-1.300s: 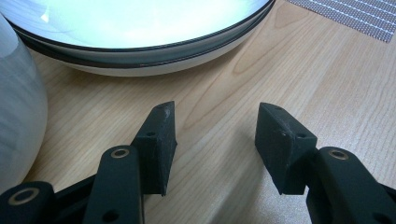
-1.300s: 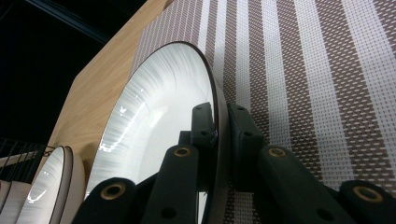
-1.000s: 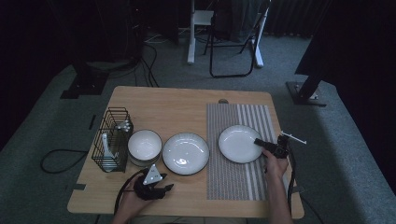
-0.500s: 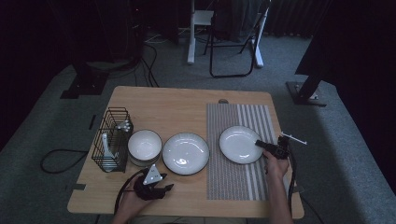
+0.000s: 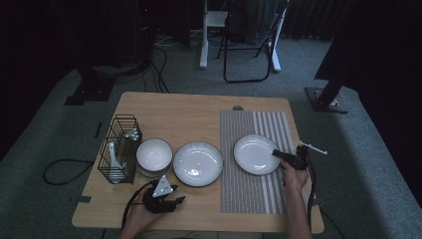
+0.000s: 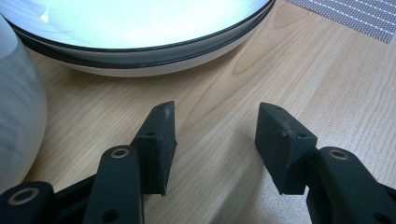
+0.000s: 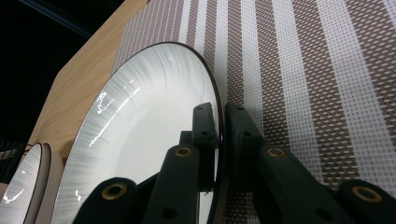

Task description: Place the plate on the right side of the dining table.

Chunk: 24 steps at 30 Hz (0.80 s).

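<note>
The right gripper [image 7: 219, 126] is clamped on the near-right rim of a thin, glossy white plate [image 5: 256, 154] with a dark edge, which lies on the striped woven mat [image 5: 254, 199] toward the counter's right edge. The left gripper [image 6: 215, 126] rests by the front edge with its jaws apart and nothing between them. Just ahead of it sit a larger plate [image 5: 198, 163] and a round bowl [image 5: 154, 157]. A black wire rack [image 5: 119, 149] stands at the left edge, holding what may be utensils. The wooden counter [image 5: 174, 112] is otherwise bare.

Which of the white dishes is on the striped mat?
The right-hand plate, gripped at its rim by the right gripper; the middle plate and bowl sit on bare wood.
</note>
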Motion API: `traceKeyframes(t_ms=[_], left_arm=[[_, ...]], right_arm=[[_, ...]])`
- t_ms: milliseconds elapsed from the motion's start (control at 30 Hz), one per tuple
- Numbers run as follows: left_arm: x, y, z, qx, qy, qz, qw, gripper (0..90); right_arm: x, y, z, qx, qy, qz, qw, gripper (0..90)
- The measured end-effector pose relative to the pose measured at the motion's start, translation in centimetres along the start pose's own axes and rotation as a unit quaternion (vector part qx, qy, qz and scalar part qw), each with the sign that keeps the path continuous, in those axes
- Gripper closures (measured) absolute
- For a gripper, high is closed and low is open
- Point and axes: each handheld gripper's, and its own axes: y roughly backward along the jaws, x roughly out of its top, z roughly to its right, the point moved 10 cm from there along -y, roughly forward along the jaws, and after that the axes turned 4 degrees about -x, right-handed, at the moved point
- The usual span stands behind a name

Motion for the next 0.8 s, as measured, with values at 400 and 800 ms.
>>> traceKeyframes(t_ms=[400, 800], left_arm=[[-0.01, 0.00, 0.02, 0.001, 0.000, 0.000, 1.0000, 48.8], [0.00, -0.01, 0.02, 0.001, 0.000, 0.001, 1.0000, 48.7]], right_arm=[[0.15, 0.12, 0.06, -0.010, 0.007, 0.007, 0.9999, 82.7], [0.27, 0.38, 0.29, -0.031, 0.022, 0.011, 0.9992, 76.9]])
